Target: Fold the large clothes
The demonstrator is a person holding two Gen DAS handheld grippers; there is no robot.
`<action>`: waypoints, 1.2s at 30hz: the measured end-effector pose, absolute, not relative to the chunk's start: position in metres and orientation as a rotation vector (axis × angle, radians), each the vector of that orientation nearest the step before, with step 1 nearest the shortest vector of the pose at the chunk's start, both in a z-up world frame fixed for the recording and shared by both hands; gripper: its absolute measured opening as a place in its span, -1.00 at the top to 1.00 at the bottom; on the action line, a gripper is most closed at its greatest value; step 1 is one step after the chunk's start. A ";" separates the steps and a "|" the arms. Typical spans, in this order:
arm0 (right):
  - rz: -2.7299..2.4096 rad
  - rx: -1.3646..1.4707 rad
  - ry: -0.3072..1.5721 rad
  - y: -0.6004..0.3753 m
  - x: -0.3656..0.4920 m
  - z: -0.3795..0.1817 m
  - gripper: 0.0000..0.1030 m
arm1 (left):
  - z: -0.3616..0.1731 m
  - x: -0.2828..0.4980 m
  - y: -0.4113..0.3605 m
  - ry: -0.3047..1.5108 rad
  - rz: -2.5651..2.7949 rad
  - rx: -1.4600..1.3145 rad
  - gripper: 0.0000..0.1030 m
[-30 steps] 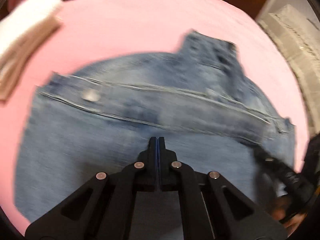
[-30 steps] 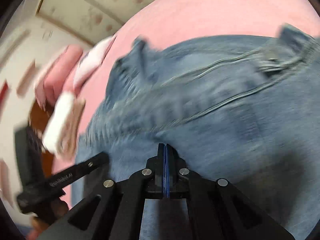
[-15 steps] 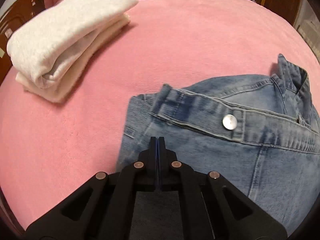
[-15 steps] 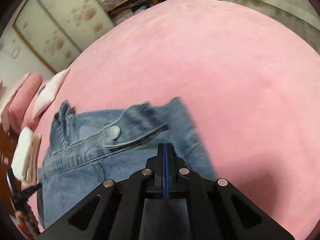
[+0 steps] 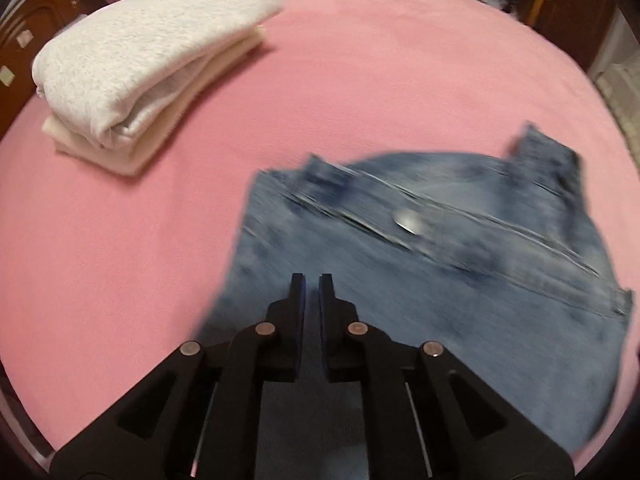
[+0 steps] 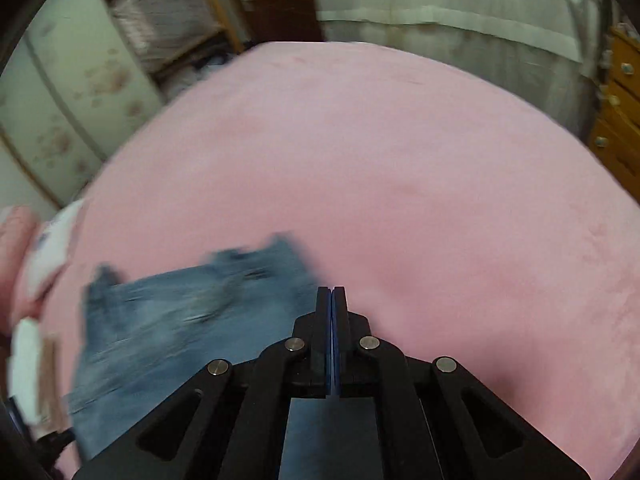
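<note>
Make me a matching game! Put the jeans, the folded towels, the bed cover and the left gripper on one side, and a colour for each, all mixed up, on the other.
Things:
1. jeans
2. folded towels
3. bed cover
4. left gripper

Colours:
A. pink
B. black
C. faded blue
D. white and cream

Pairs: 1-C, 2-D, 3-A, 4-B

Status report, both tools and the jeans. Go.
Left tool just cracked open, nothing between. Right tool shut, empty. Jeans flat on pink bed. Folded sweaters well clear.
</note>
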State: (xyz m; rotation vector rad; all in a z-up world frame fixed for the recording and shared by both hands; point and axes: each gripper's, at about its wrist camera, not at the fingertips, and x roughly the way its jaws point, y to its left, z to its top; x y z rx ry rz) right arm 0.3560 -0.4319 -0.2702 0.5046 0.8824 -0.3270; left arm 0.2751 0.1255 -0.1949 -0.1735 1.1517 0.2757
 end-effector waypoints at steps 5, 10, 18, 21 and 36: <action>0.063 0.509 1.014 -0.330 0.369 -0.285 0.94 | -0.184 0.232 0.067 1.163 0.102 -0.168 -0.05; 0.238 0.395 1.085 -0.231 0.348 -0.306 0.94 | -0.191 0.194 0.020 1.197 0.057 -0.112 -0.04; 0.330 0.498 1.213 -0.199 0.305 -0.353 0.94 | -0.217 0.179 0.019 1.277 0.095 -0.077 0.61; 0.257 0.540 1.199 -0.242 0.286 -0.349 0.96 | -0.215 0.180 0.040 1.261 0.117 -0.110 0.69; -0.311 0.399 1.108 -0.439 0.226 -0.335 1.00 | -0.230 0.154 0.164 1.297 0.432 -0.224 0.67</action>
